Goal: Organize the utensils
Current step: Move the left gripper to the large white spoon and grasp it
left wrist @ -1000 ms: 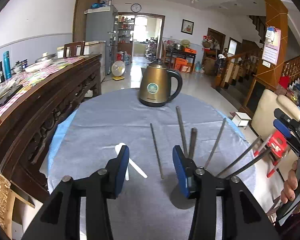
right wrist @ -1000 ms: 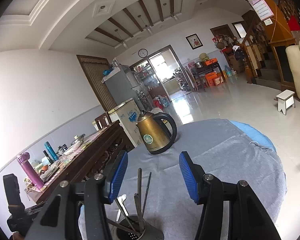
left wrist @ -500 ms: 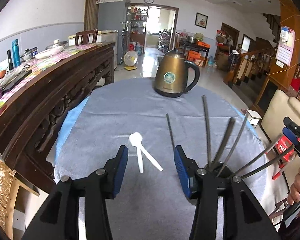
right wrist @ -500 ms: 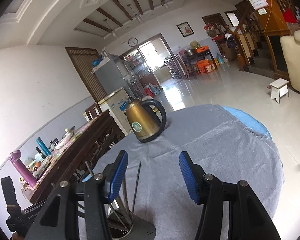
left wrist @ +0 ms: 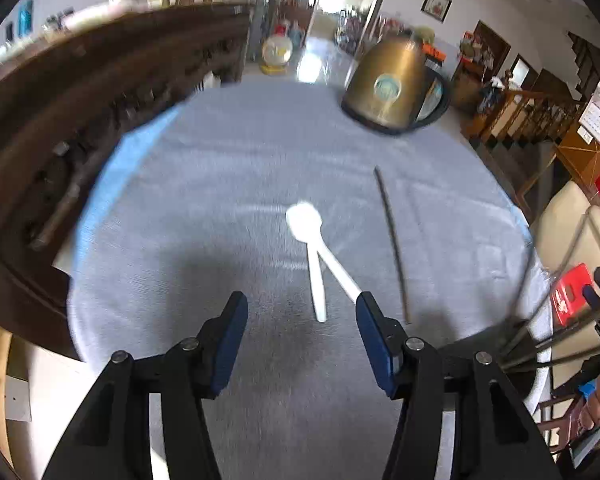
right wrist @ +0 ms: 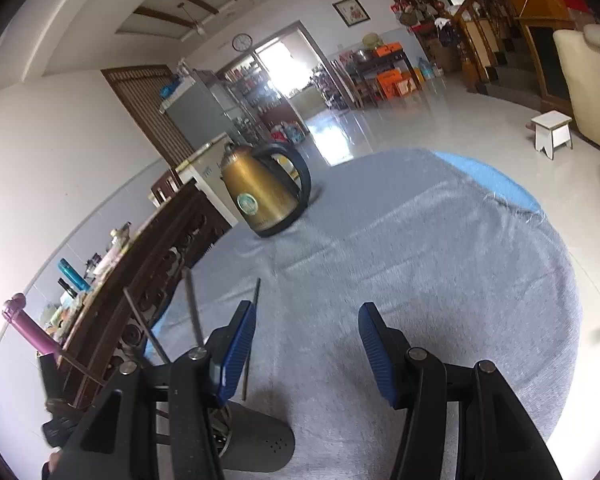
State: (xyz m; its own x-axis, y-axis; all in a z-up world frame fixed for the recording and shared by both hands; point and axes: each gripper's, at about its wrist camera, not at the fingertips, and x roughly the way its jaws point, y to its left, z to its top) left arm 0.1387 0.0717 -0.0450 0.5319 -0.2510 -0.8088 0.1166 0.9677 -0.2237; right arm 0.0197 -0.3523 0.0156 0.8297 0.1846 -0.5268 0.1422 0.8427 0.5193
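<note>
Left gripper (left wrist: 298,310) fingers spread, empty, above handles of two white spoons (left wrist: 314,248) crossed on bench (left wrist: 220,168). Right gripper (right wrist: 306,330) fingers spread, empty, beside utensil holder (right wrist: 256,438). Risk: crossed handles, pinch takes both or flicks one away.

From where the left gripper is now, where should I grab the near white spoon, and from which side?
Take the nearer white spoon on its handle, near the free end that points toward the left gripper. It lies flat on the grey cloth, so come straight down with the open jaws straddling the handle's width. Stay low on the handle: higher up it crosses the second spoon.
</note>
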